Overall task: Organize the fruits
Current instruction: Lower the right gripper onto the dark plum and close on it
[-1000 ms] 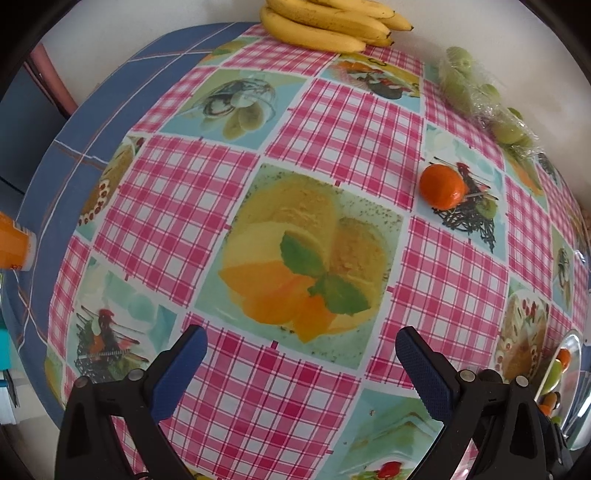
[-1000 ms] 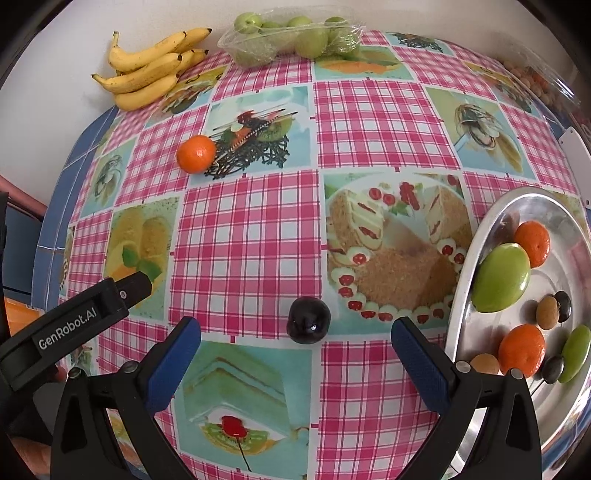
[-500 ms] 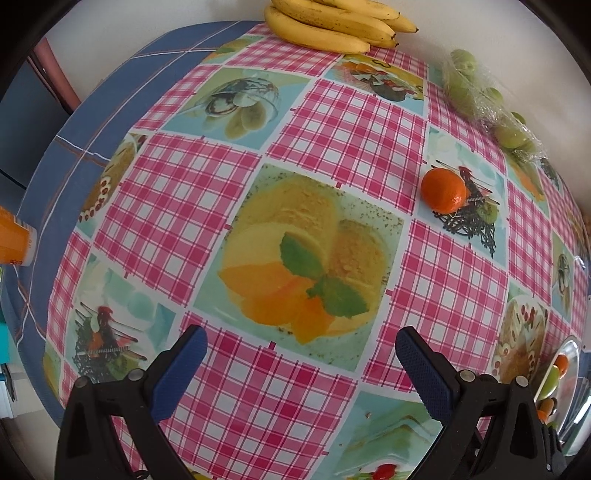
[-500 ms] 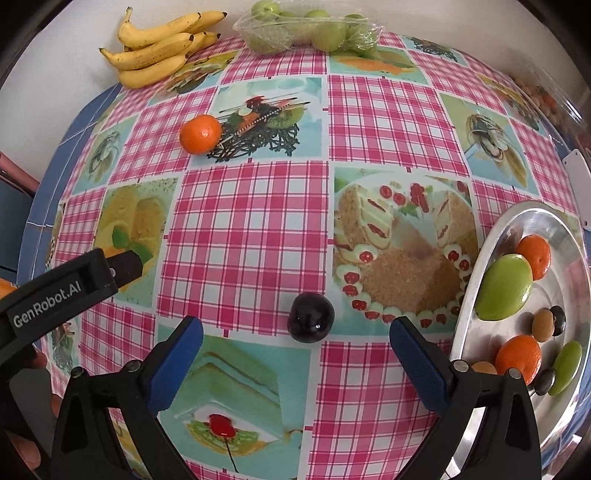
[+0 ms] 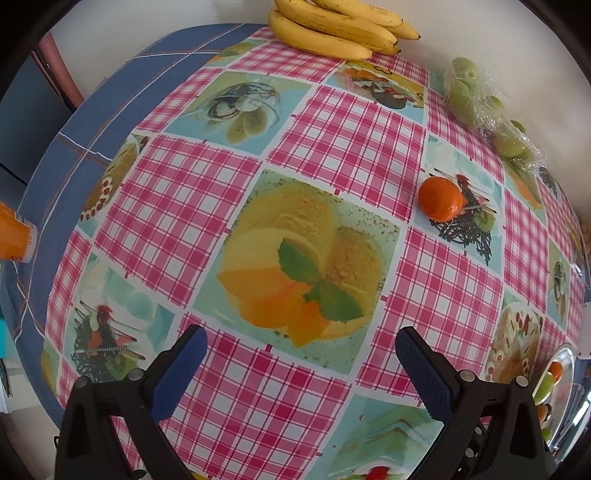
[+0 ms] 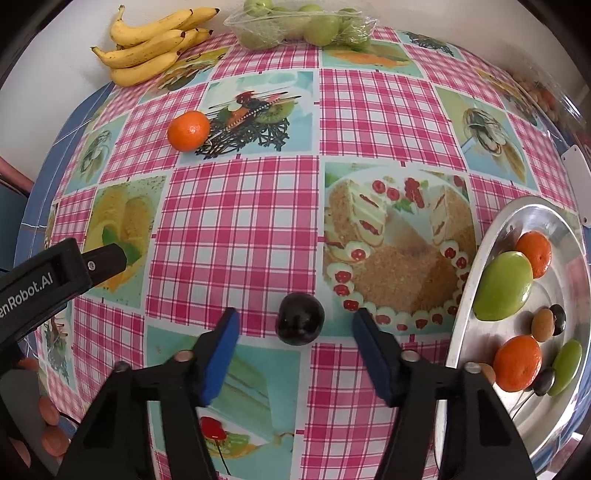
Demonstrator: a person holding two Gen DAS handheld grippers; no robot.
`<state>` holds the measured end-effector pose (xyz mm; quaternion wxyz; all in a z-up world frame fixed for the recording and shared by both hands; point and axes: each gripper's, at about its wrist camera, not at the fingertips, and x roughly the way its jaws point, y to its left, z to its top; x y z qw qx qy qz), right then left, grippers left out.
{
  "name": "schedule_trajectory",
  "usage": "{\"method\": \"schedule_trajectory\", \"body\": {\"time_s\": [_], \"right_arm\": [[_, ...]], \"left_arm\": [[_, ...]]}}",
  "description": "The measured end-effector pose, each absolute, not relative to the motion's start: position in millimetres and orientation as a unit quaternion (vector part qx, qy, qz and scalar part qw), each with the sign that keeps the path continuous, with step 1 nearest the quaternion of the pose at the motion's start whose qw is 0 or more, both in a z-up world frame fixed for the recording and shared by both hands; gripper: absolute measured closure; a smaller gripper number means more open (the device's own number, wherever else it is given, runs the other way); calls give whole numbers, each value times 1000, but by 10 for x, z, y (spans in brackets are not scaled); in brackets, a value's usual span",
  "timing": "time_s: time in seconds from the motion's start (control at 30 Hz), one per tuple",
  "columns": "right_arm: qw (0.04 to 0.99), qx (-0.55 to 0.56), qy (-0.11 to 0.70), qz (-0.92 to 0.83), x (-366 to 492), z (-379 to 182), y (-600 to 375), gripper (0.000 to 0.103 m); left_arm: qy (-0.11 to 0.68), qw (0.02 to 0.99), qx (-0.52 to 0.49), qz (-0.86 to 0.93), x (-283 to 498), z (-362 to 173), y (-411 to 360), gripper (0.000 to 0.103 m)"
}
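A dark plum (image 6: 300, 324) lies on the checked tablecloth between the blue pads of my right gripper (image 6: 297, 317). Its jaws are closing, and a gap still shows on each side of the plum. To the right, a silver tray (image 6: 476, 266) holds a green mango (image 6: 504, 286), two oranges (image 6: 535, 253) and several small fruits. A loose orange (image 6: 188, 131) sits further back on the left, seen also in the left wrist view as the orange (image 5: 440, 199). My left gripper (image 5: 301, 334) hangs open over a printed dessert picture, with nothing between its fingers.
Bananas (image 6: 147, 48) and a clear bag of green fruit (image 6: 303, 26) lie along the far wall. The left gripper's body (image 6: 55, 280) and the fingers of a hand (image 6: 48, 410) fill the lower left of the right wrist view. An orange cup (image 5: 14, 236) stands at the table's left edge.
The right gripper's jaws have drawn in from wide open to close beside the plum. The left gripper has kept still and open.
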<state>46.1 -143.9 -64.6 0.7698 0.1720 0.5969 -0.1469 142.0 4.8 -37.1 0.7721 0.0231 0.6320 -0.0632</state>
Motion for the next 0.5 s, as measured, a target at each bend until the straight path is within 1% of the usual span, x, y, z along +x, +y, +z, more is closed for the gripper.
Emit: {"method": "schedule_trajectory", "body": {"time_s": [0.2, 0.27, 0.33, 0.4, 0.43, 0.5], "right_arm": [[768, 179, 596, -153, 469, -644, -1469, 45], [769, 178, 595, -154, 464, -635, -1475, 53], [768, 181, 594, -157, 455, -616, -1477, 57], [767, 179, 596, -158, 454, -613, -1484, 59], [766, 177, 597, -158, 455, -610, -1486, 62], [766, 179, 597, -158, 452, -617, -1470, 65]], "left_arm": [[631, 772, 25, -63, 1419, -378, 38, 0], [631, 772, 25, -64, 1419, -378, 45, 0], [631, 773, 25, -64, 1414, -379, 42, 0], [631, 773, 24, -62, 1413, -382, 42, 0], [631, 773, 24, -62, 1418, -384, 40, 0], [631, 773, 25, -63, 1420, -385, 34, 0]]}}
